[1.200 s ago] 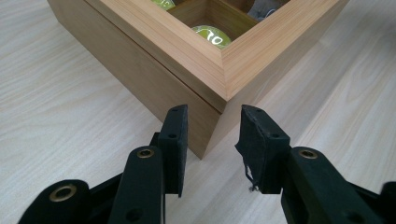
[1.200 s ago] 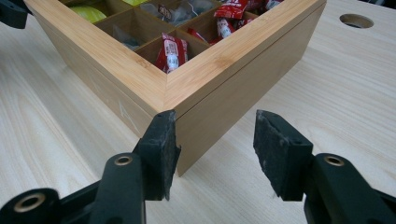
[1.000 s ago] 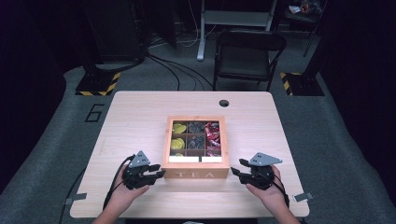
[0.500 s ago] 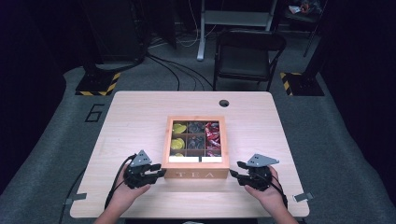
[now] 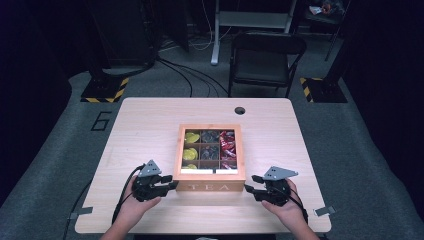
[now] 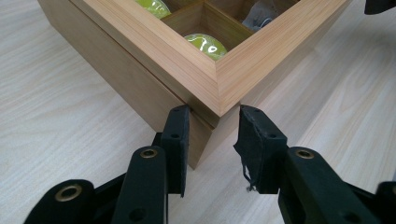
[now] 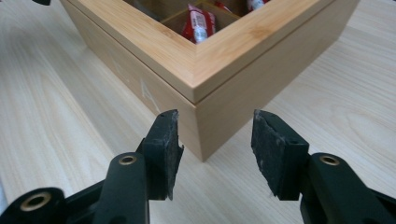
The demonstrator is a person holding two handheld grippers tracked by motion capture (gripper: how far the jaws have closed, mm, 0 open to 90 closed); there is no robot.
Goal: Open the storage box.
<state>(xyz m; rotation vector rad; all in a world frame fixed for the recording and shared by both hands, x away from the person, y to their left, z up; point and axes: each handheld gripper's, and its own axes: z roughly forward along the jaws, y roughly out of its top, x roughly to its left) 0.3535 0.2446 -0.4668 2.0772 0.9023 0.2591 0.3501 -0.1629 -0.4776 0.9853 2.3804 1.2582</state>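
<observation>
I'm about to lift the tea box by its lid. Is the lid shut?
Shut, it seems: the lid frame lies flat on the tea box, only a thin seam between them at both near corners.

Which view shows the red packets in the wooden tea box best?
The high view: the red packets fill the whole right column of the wooden tea box. The right gripper view shows a few red packets past the near corner. The left gripper view shows green and grey ones instead.

Wooden tea box (image 5: pixel 210 186) with "TEA" on its front, lying flat mid-counter, see-through lid shut, yellow, dark and red packets inside.
</observation>
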